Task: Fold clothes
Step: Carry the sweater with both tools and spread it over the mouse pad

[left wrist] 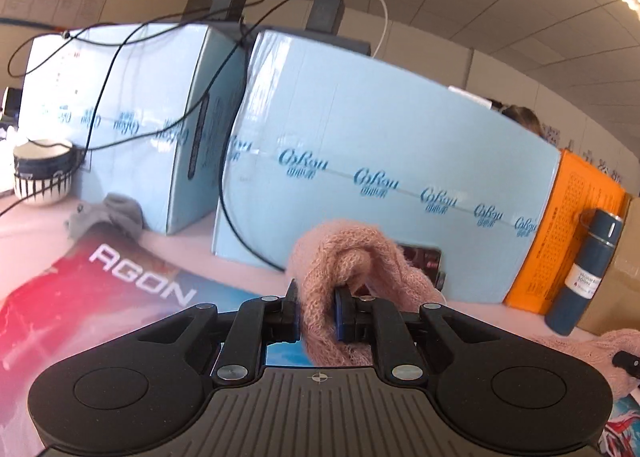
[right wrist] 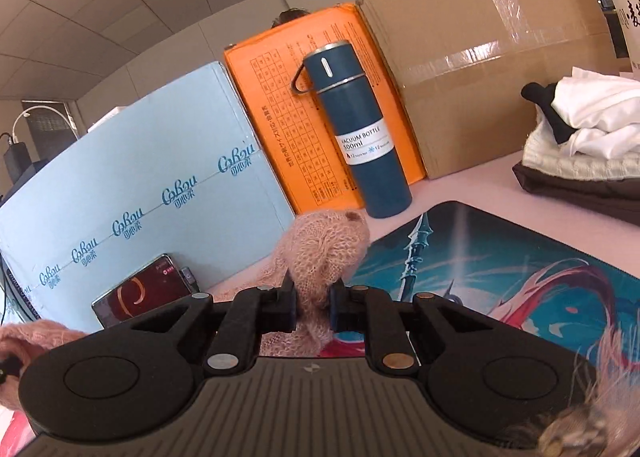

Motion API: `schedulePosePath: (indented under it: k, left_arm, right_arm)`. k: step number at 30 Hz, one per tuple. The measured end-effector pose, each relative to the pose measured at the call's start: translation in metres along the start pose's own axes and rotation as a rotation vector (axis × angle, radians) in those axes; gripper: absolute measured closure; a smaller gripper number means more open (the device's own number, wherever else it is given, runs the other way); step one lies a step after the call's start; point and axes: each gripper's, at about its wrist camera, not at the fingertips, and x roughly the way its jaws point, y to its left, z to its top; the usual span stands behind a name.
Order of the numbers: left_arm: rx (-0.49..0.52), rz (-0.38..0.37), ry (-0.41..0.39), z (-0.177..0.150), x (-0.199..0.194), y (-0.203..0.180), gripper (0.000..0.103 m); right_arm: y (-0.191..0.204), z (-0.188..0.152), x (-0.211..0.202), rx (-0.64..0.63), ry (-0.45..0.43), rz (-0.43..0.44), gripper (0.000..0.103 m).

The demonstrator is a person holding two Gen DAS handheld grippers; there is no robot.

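Cluttered pink desk point(right wrist: 472, 181): both the left gripper point(left wrist: 317, 311) and right gripper point(right wrist: 313, 307) pinch bunched pink knitwear point(left wrist: 344, 253) (lifted, nothing folded yet).

Showing two light-blue boxes point(left wrist: 380, 161), one orange box point(right wrist: 304, 105), one brown carton point(right wrist: 492, 57), one blue bottle point(right wrist: 356, 129), one striped cup point(left wrist: 42, 171), one phone point(right wrist: 140, 293), one printed mat point(right wrist: 520, 277).

Fuzzy pink knit garment point(left wrist: 344, 257) bunched, lifted off printed mat, pinched at two spots.
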Motion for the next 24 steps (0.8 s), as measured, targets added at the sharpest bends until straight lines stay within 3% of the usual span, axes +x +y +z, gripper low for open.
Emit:
schedulePosePath:
  k: [6, 8, 9, 12, 14, 16, 18, 21, 24]
  left_arm:
    - [0.067, 0.131, 0.110, -0.017, 0.001, 0.021, 0.068]
    - [0.104, 0.184, 0.122, -0.015, 0.000, 0.029, 0.046]
    - [0.121, 0.186, 0.111, -0.014, -0.003, 0.031, 0.045]
    - [0.214, 0.129, 0.061, -0.010, -0.013, 0.025, 0.035]
    - [0.365, 0.055, 0.007, -0.009, -0.022, 0.007, 0.017]
    - [0.517, -0.021, -0.006, -0.011, -0.026, -0.012, 0.015]
    - [0.625, -0.097, 0.030, -0.012, -0.024, -0.029, 0.015]
    - [0.666, -0.198, 0.130, -0.014, -0.010, -0.043, 0.009]
    - [0.664, -0.194, 0.192, -0.020, 0.010, -0.047, 0.007]
  right_arm:
    - [-0.005, -0.009, 0.004, 0.011, 0.056, -0.030, 0.090]
    - [-0.004, -0.011, 0.005, 0.005, 0.061, -0.036, 0.090]
    - [-0.004, -0.011, 0.005, 0.003, 0.063, -0.039, 0.090]
    - [-0.003, -0.013, 0.006, -0.002, 0.067, -0.047, 0.090]
    - [-0.004, -0.014, 0.006, 0.004, 0.070, -0.046, 0.089]
    - [-0.004, -0.015, 0.006, 0.008, 0.071, -0.044, 0.089]
    - [-0.005, -0.015, 0.005, 0.010, 0.071, -0.041, 0.088]
    - [-0.005, -0.014, 0.005, 0.014, 0.069, -0.034, 0.087]
    - [-0.005, -0.014, 0.005, 0.014, 0.070, -0.031, 0.087]
